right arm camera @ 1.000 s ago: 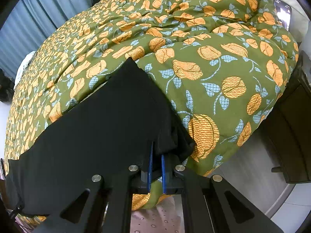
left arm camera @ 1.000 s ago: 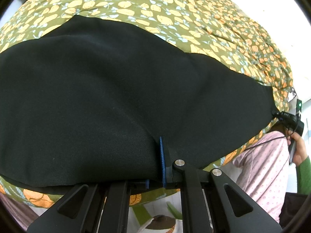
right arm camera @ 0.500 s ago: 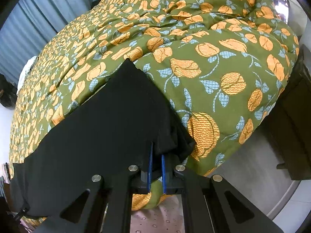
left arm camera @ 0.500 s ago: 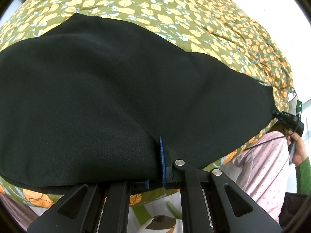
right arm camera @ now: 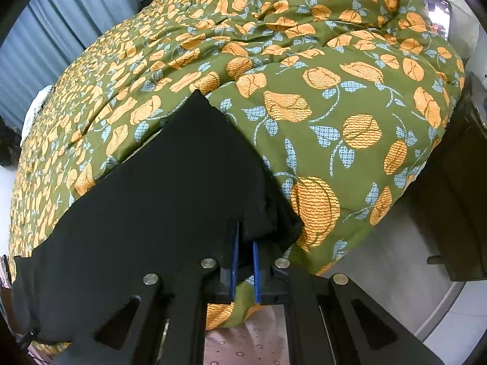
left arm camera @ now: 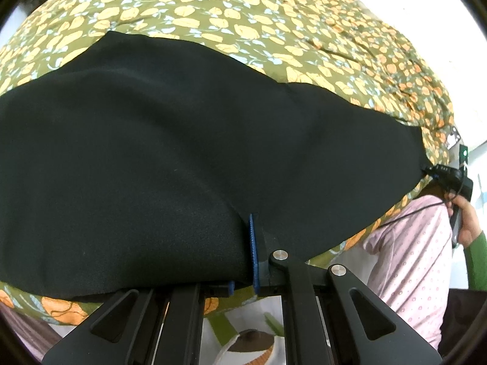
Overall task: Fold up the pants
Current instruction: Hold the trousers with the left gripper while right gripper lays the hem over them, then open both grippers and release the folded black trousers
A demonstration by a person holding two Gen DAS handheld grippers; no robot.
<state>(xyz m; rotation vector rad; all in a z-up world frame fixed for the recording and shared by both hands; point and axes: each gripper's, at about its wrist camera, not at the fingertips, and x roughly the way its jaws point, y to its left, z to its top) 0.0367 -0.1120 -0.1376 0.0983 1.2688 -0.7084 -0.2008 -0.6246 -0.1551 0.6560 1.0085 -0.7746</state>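
Black pants (left arm camera: 152, 152) lie spread flat across a green quilt with orange flowers (left arm camera: 274, 15). My left gripper (left arm camera: 248, 228) is shut on their near edge; one blue pad (left arm camera: 252, 249) shows and the cloth covers the other finger. At the far right of this view a hand (left arm camera: 468, 219) holds my right gripper (left arm camera: 447, 176) at the pants' other end. In the right wrist view the pants (right arm camera: 167, 197) run off to the lower left. There my right gripper (right arm camera: 245, 234) is shut on a bunched corner of them, pinched between two blue pads (right arm camera: 234, 252).
The quilt (right arm camera: 334, 106) drops off at the bed's edge to a grey floor (right arm camera: 380, 273). A dark cabinet (right arm camera: 456, 213) stands to the right. A lit phone (right arm camera: 438, 12) lies at the far corner. Blue curtains (right arm camera: 45, 30) hang behind. Pink spotted clothing (left arm camera: 411, 258) is close by.
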